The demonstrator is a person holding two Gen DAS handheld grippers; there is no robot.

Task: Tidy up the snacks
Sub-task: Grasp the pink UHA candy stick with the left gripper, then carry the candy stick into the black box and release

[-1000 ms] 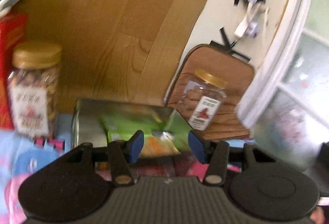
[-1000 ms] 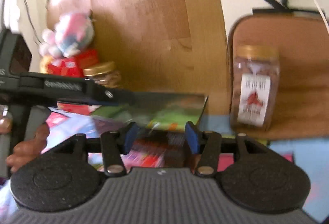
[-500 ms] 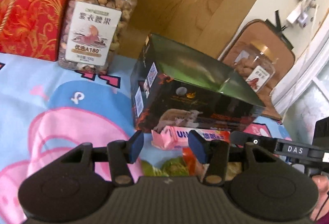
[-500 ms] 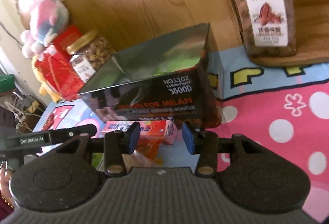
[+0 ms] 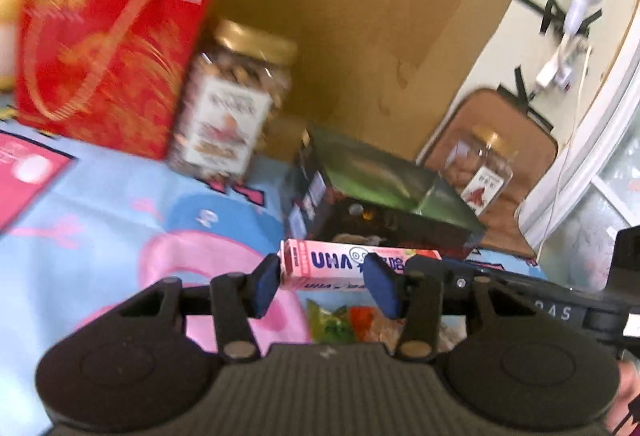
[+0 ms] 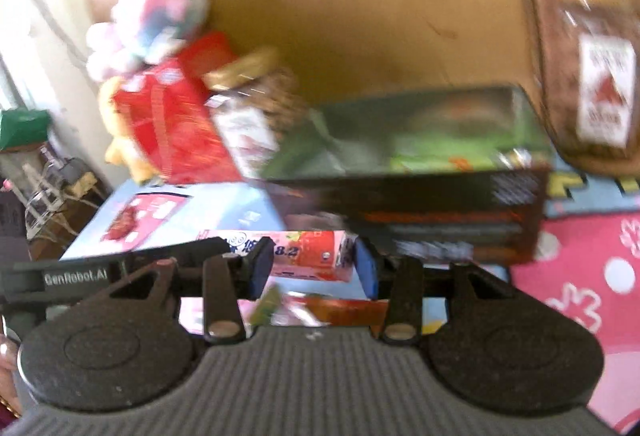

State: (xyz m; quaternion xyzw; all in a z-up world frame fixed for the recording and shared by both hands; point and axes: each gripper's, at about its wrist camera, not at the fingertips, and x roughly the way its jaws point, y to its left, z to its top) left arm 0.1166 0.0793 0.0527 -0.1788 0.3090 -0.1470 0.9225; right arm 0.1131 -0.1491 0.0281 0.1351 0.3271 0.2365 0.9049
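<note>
A glossy dark box with a green top lies on the cartoon-printed blue and pink cloth covering the surface; its print is too blurred to read. Behind it leans a brown cardboard sheet. To the left stands a red box with gold swirls, and beside it a clear nut jar with a gold lid and a white label. A second jar with a red-and-white label stands on a brown board to the right. Just in front of the dark box lies a slim pink carton marked "UHA" in blue, with "8.2" readable on its strawberry-printed end. Under it lies a crinkly green and orange packet. The left tool and right tool each frame one end of the carton, blue pads apart and not pressing it; both have just been closing. "GenRobot.AI" is printed on the left tool's side.
</note>
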